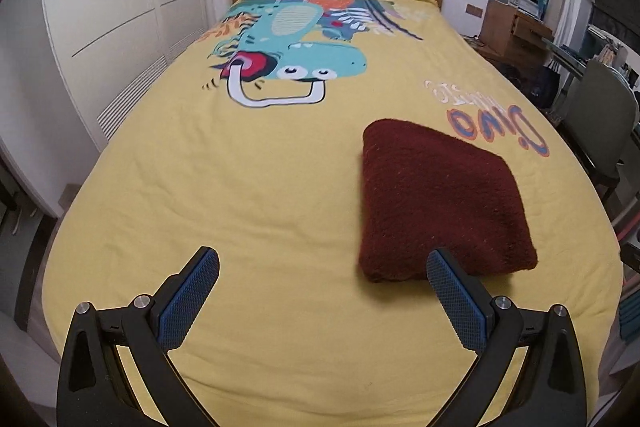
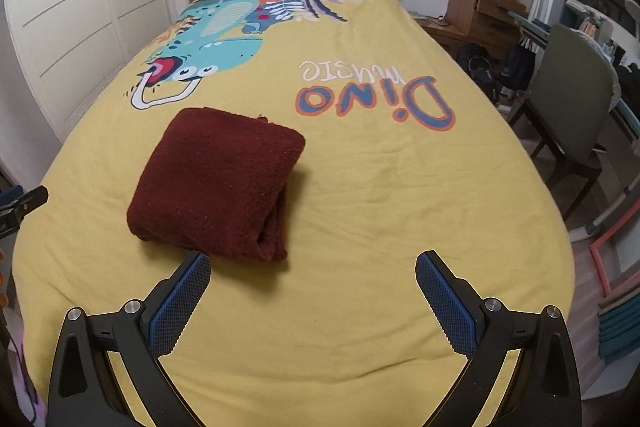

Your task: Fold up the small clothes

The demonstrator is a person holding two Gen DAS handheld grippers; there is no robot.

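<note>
L gripper [image 1: 322,269]: both fingers [image 1: 191,297] spread wide, blue ribbed pads face inward, nothing between them. R gripper [image 2: 313,273]: same pose, fingers [image 2: 446,305] wide apart and holding nothing. Both grippers point fwd and a bit down. In the right wrist view, a tip of the L gripper shows at the left edge.

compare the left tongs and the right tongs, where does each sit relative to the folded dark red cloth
The left tongs have the dark red cloth ahead to their right, its near corner behind their right finger. The right tongs have the cloth ahead to their left, near their left finger. Both are wide open, empty, hovering over the yellow bedspread, with blue textured pads.
</note>
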